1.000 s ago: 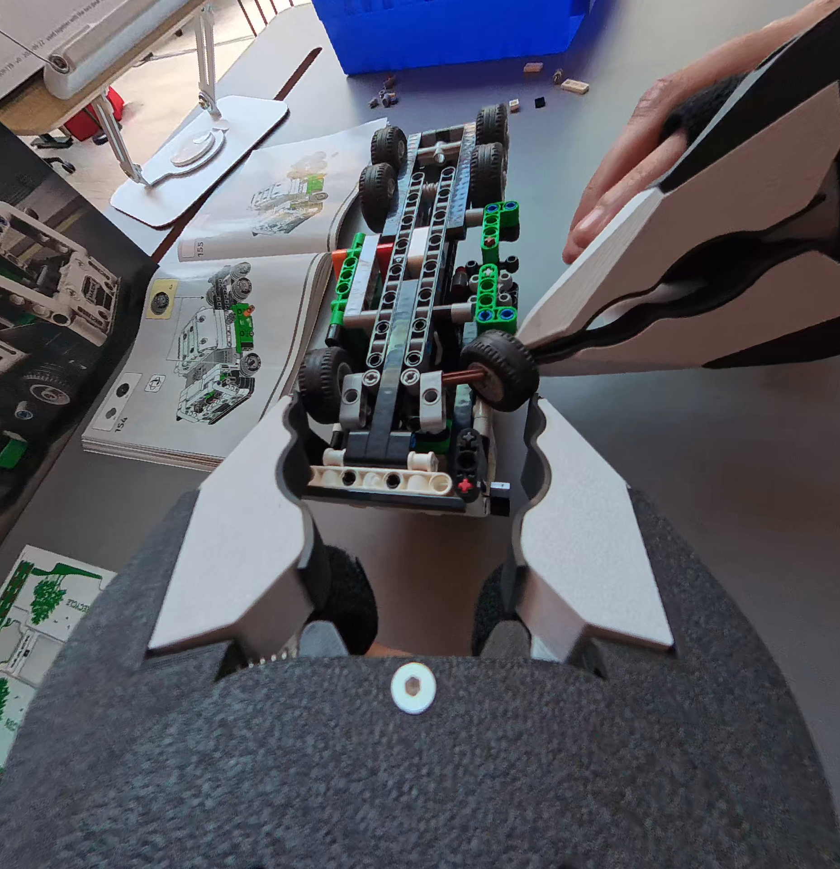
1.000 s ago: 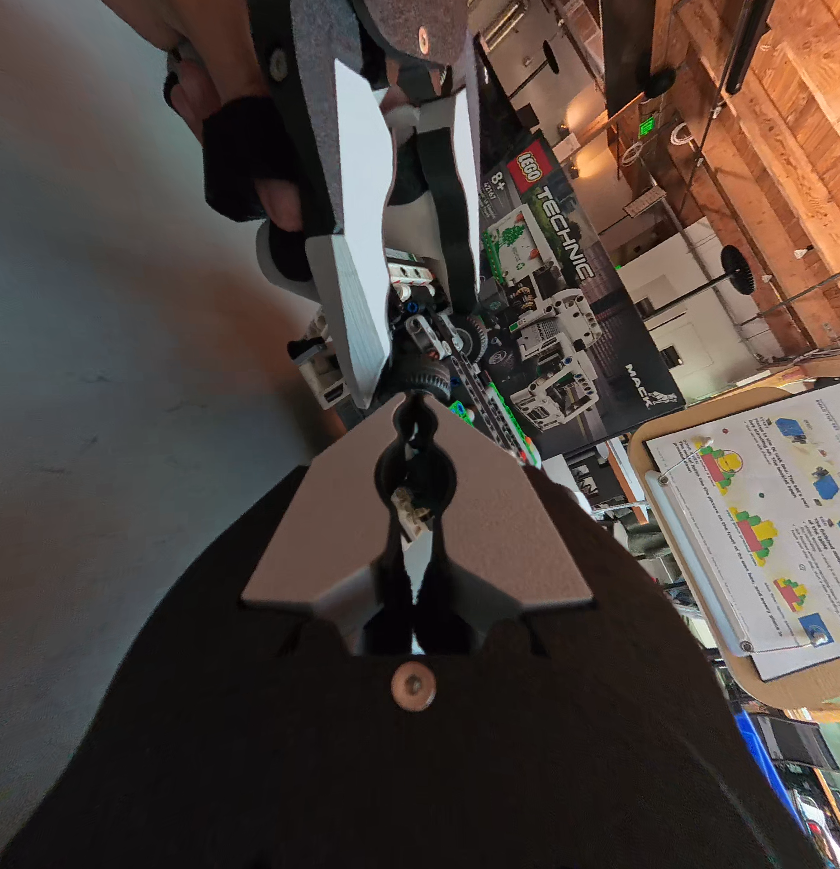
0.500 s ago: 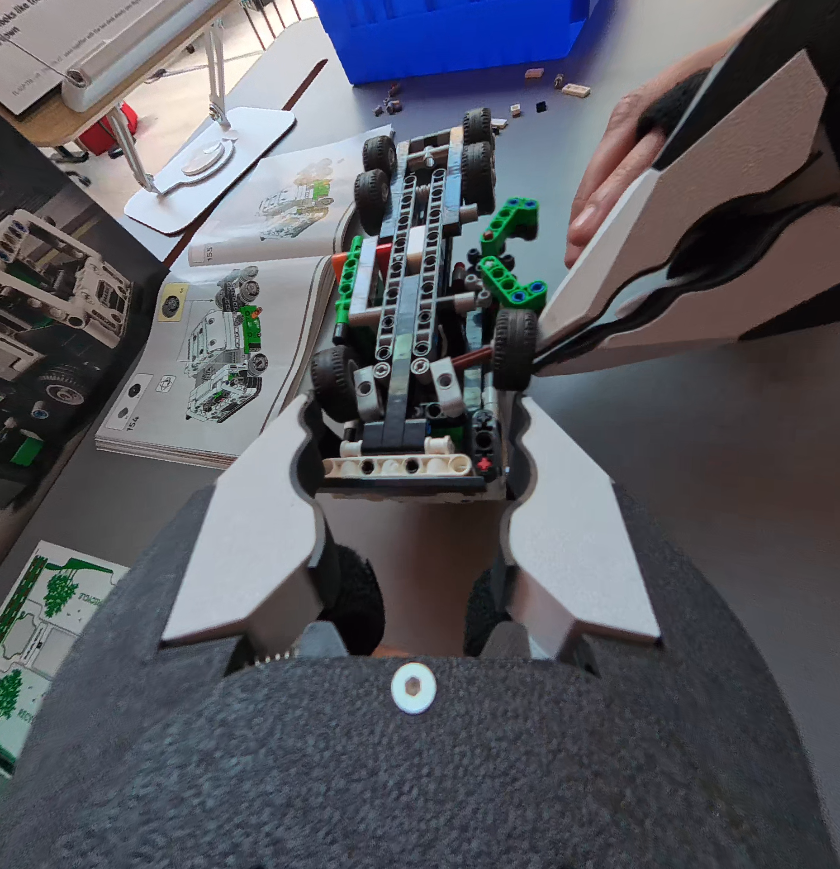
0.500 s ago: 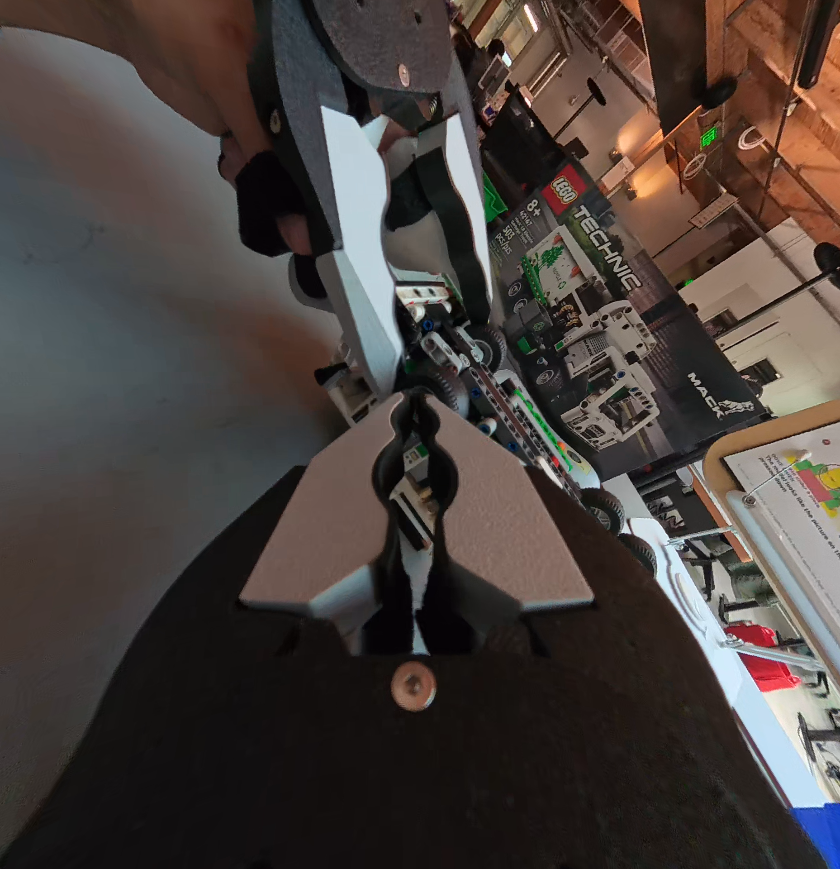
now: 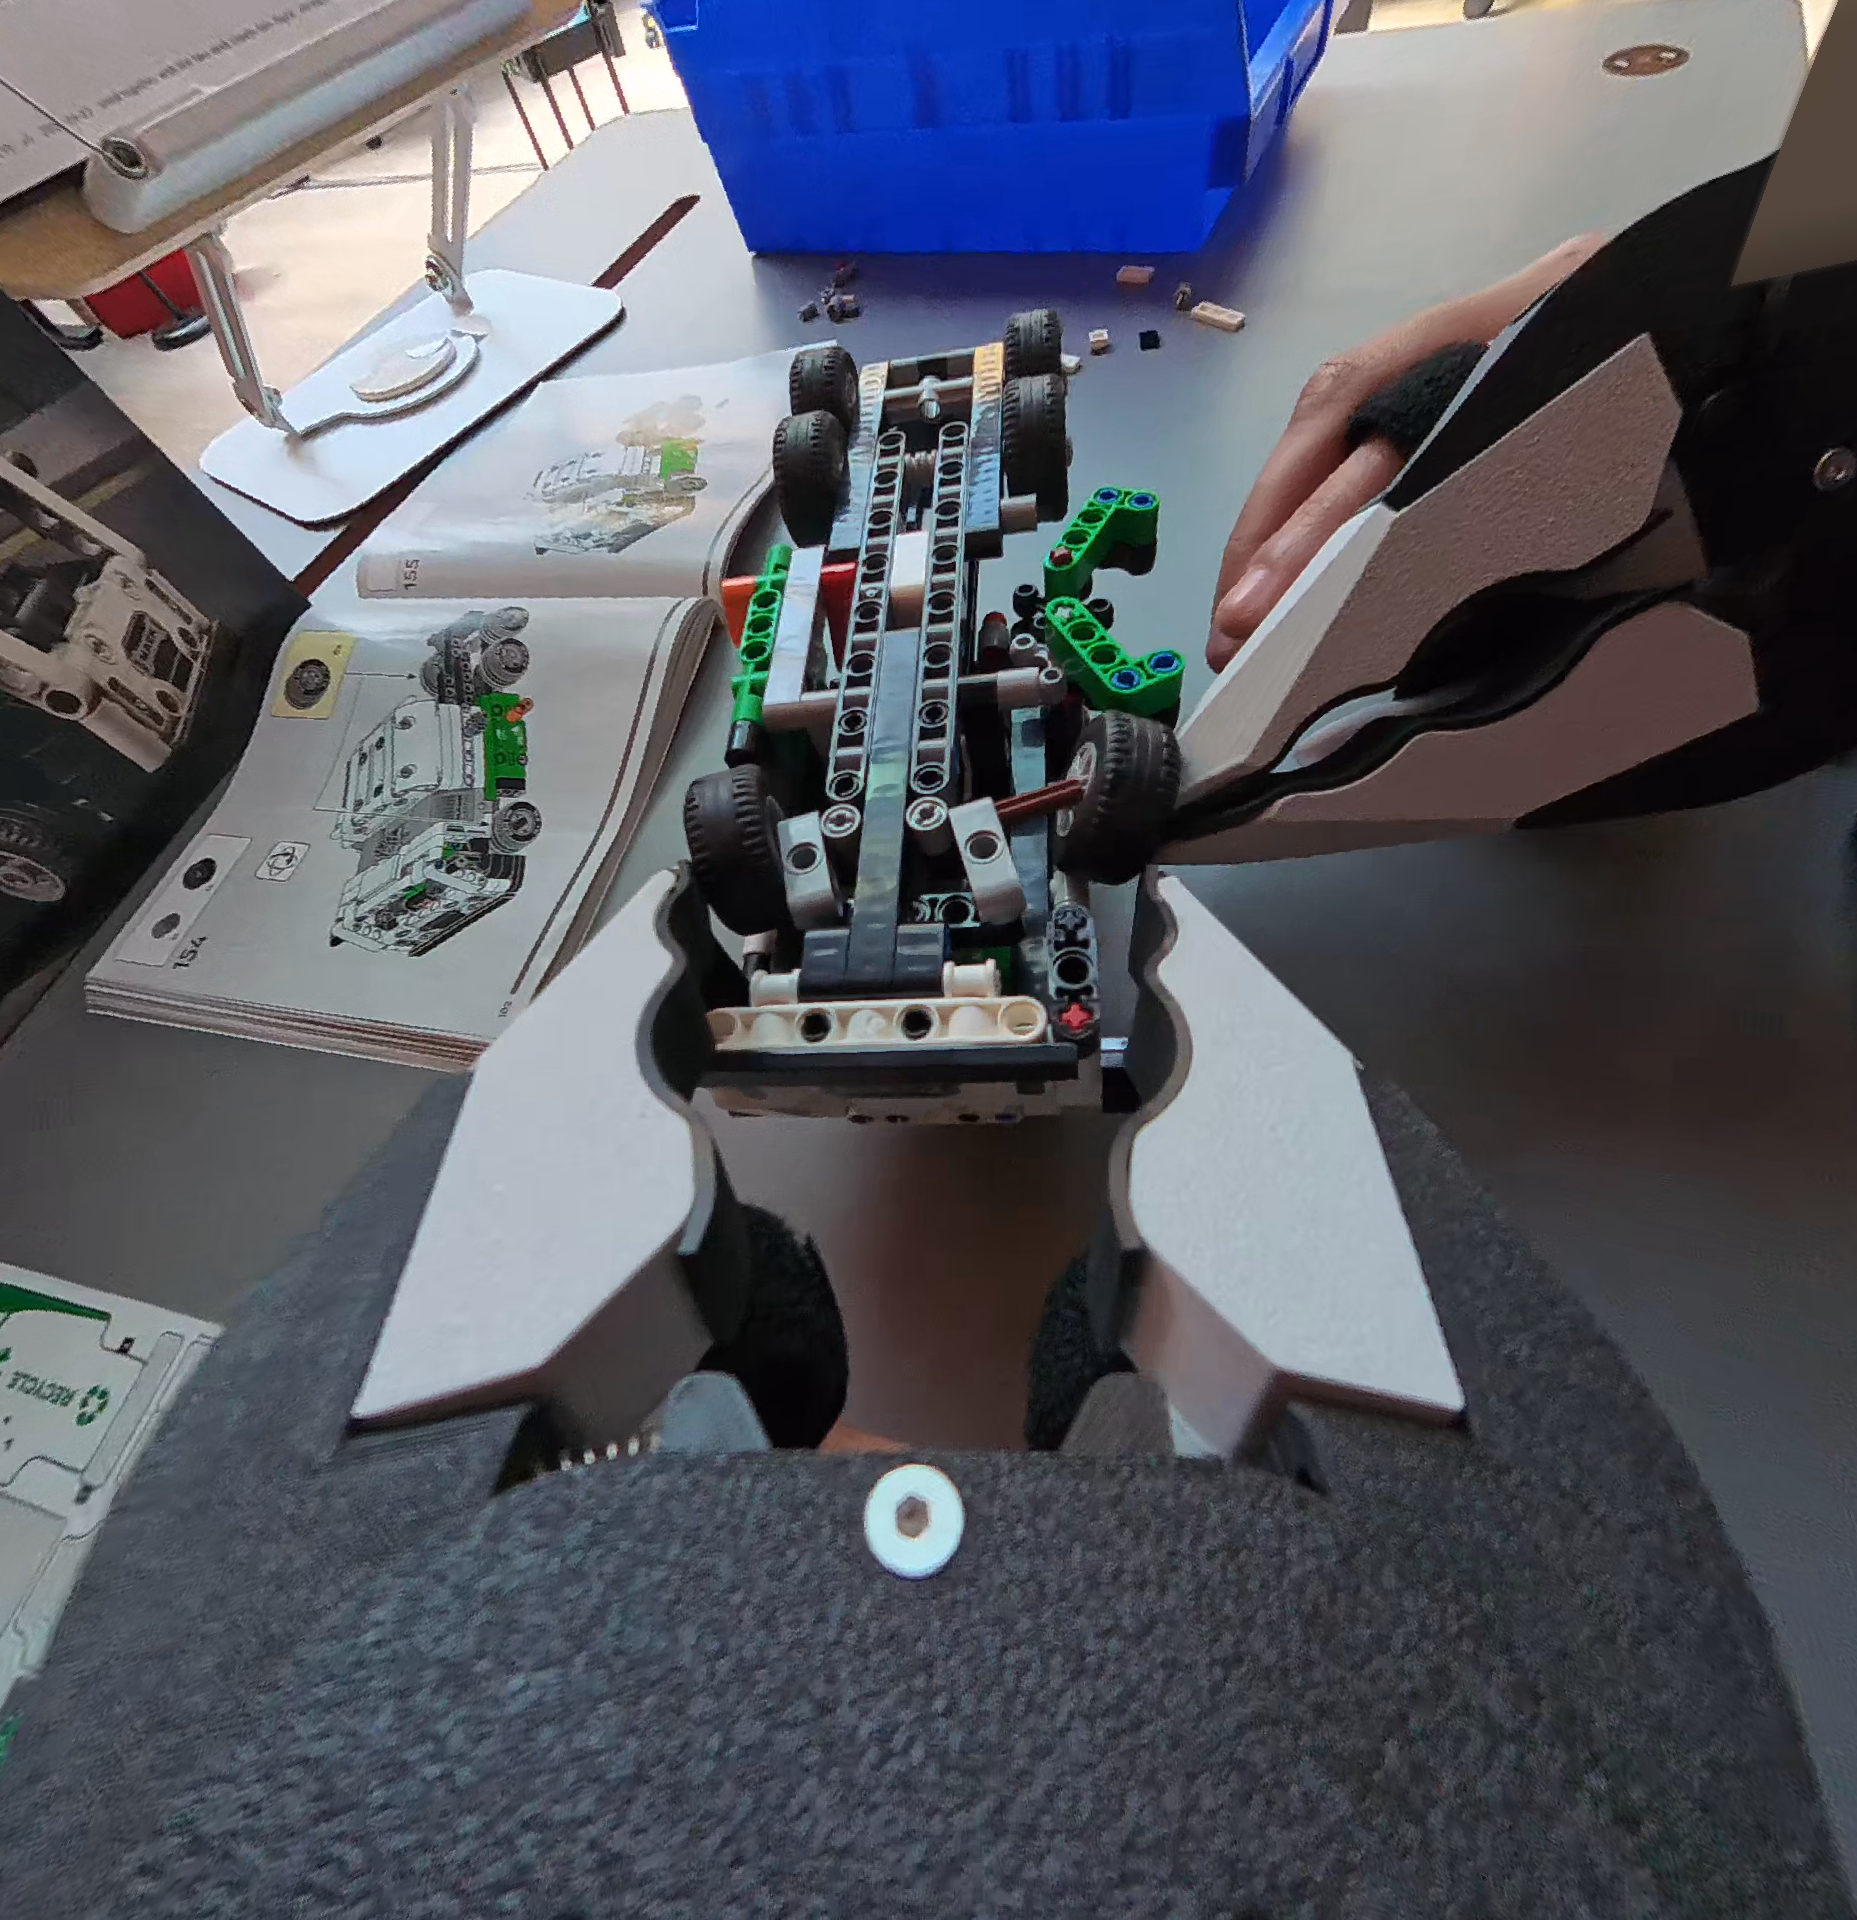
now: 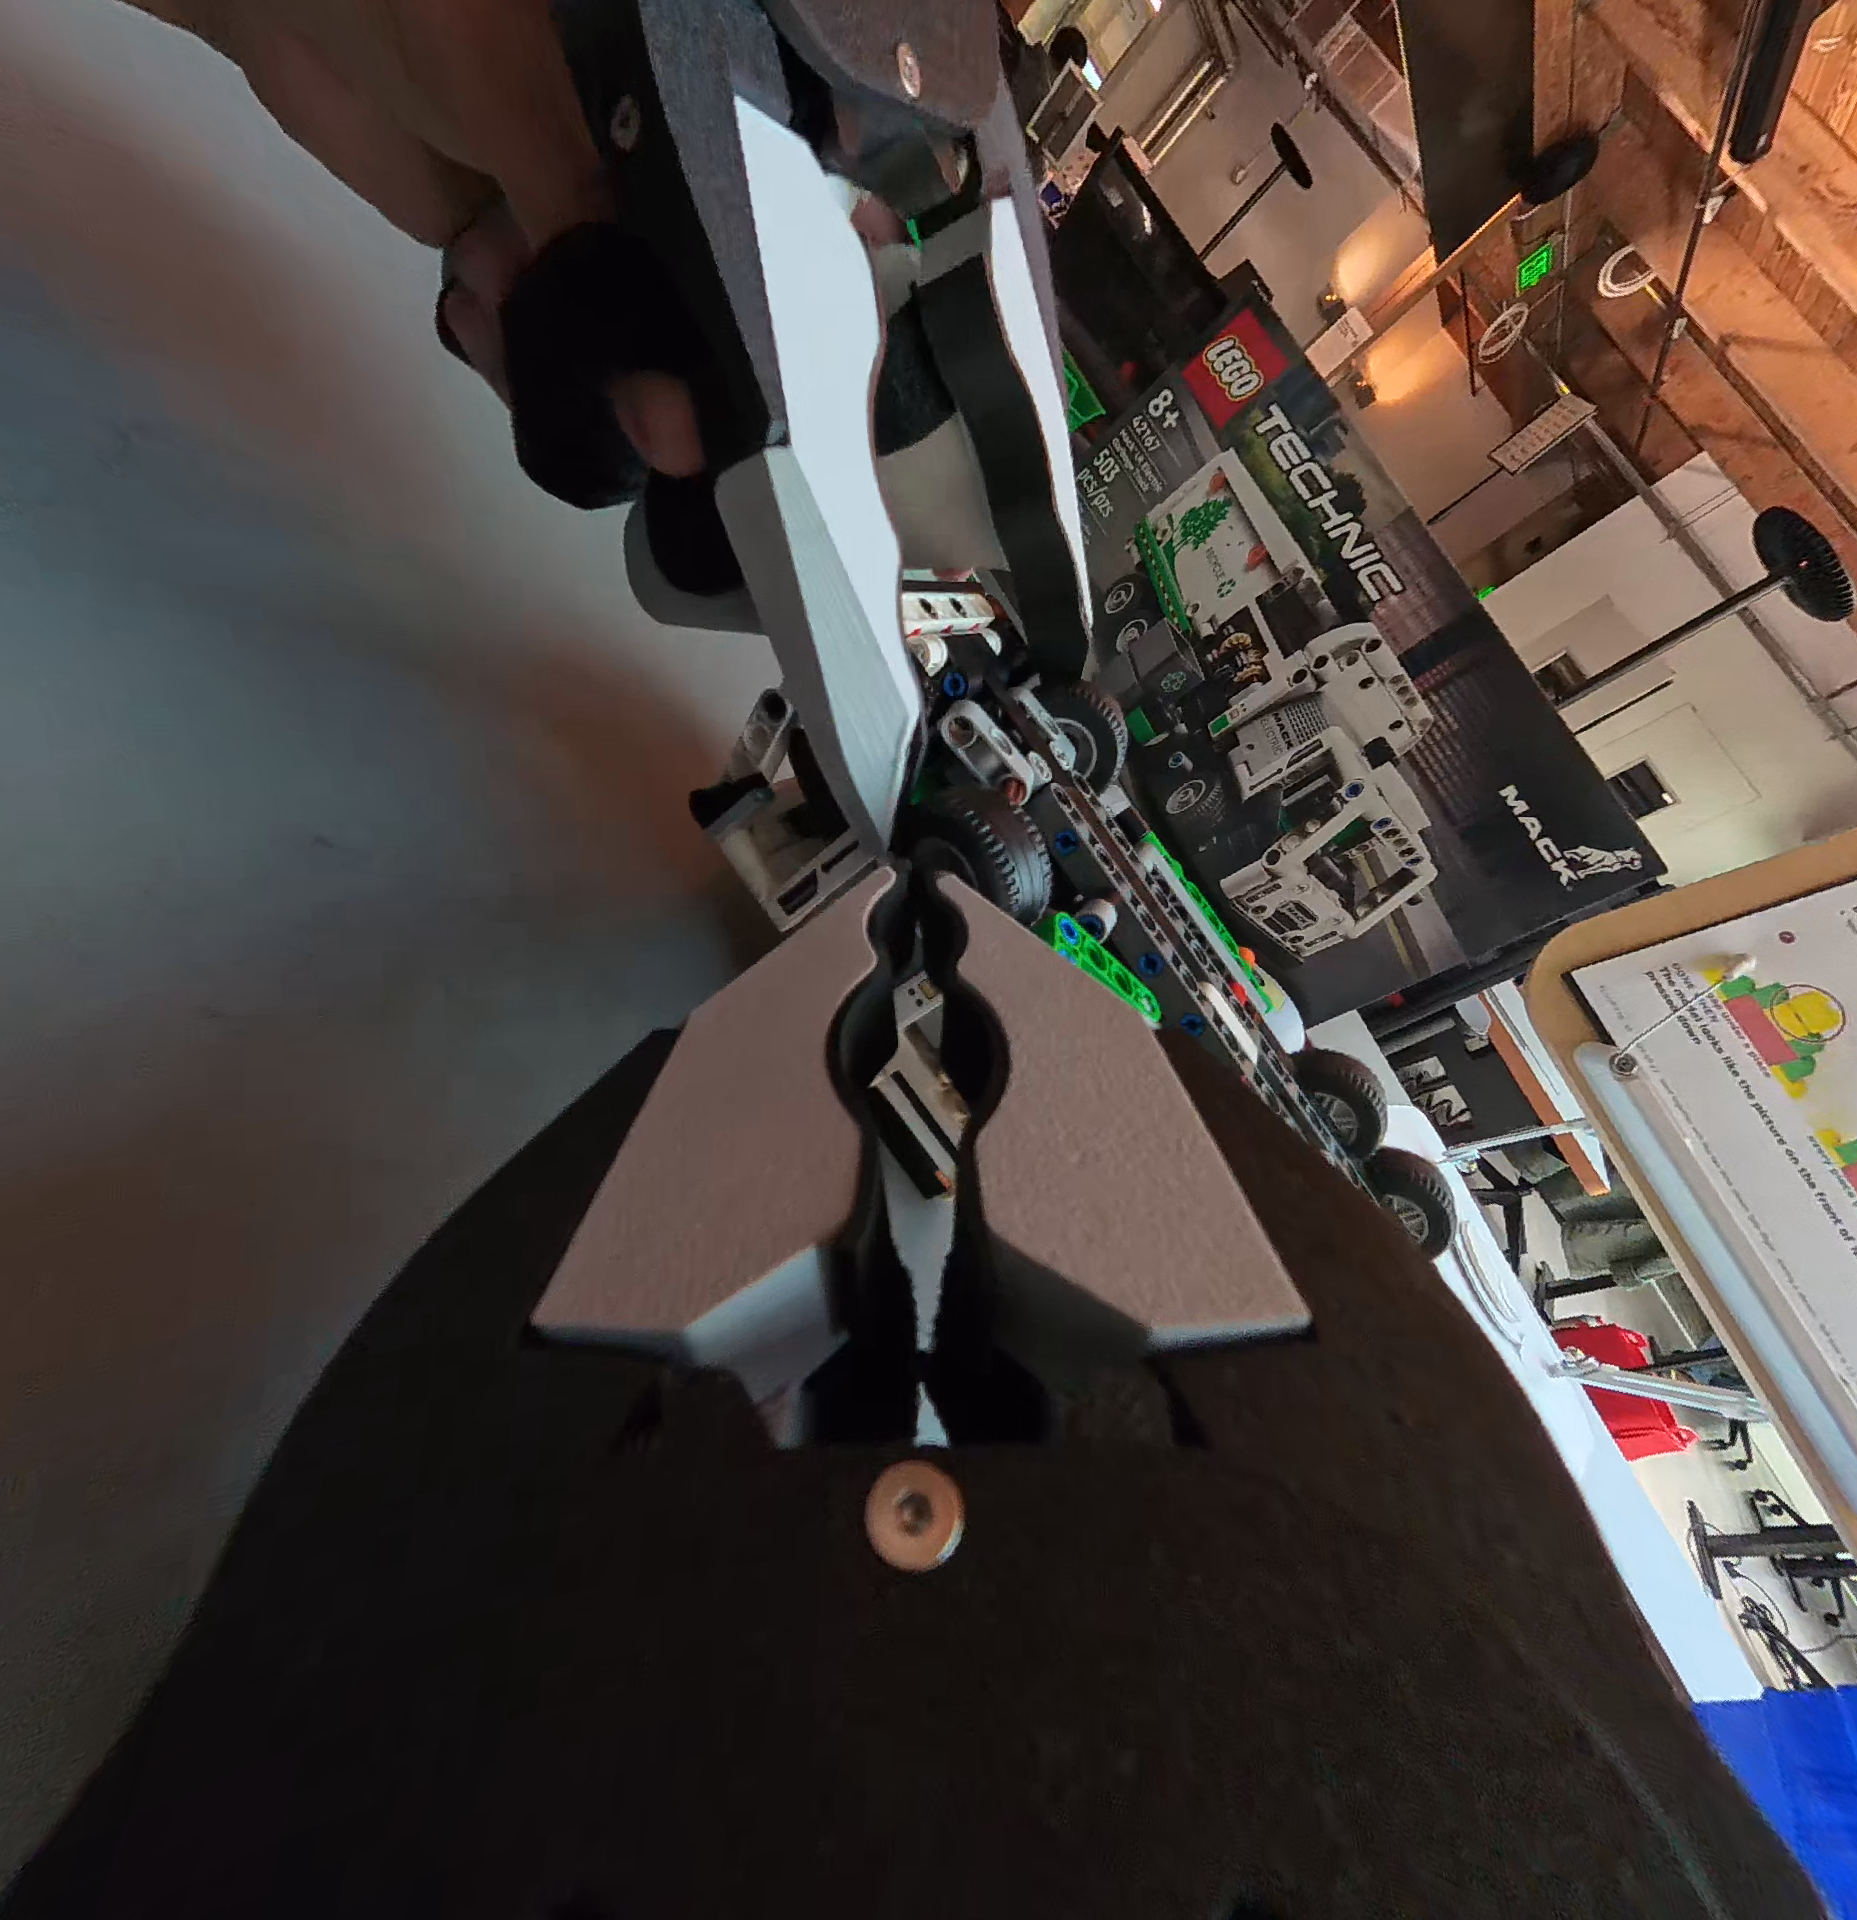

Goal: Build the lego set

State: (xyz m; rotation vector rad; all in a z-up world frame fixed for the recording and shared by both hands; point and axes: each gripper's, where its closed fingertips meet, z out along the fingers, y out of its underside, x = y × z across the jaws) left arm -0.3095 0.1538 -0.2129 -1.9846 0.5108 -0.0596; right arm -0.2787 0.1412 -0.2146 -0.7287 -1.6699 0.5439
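The Lego truck (image 5: 893, 665) is upside down, chassis and wheels up. My left gripper (image 5: 908, 935) is shut on its front end, white bumper beam between the jaws. My right gripper (image 5: 1173, 821) comes in from the right, jaws shut, its tips against the front right wheel (image 5: 1116, 795), which sits on a brown axle (image 5: 1038, 802). In the right wrist view the right gripper (image 6: 908, 883) touches that wheel (image 6: 991, 847), with the left gripper (image 6: 830, 623) just above and the truck (image 6: 1163, 935) running off to the right. Green beams (image 5: 1106, 582) stick out beside the chassis.
The open instruction booklet (image 5: 384, 790) lies left of the truck, the set's box (image 5: 62, 644) beyond it, a sticker sheet (image 5: 41, 1382) near left. A blue bin (image 5: 986, 125) stands at the back with loose pieces (image 5: 1142, 301) before it. A white stand's foot (image 5: 415, 405) is back left.
The truck has rolled a little in my left gripper and the green beams have swung outward. My right gripper stays shut at the front right wheel, its view swung toward the truck's rear.
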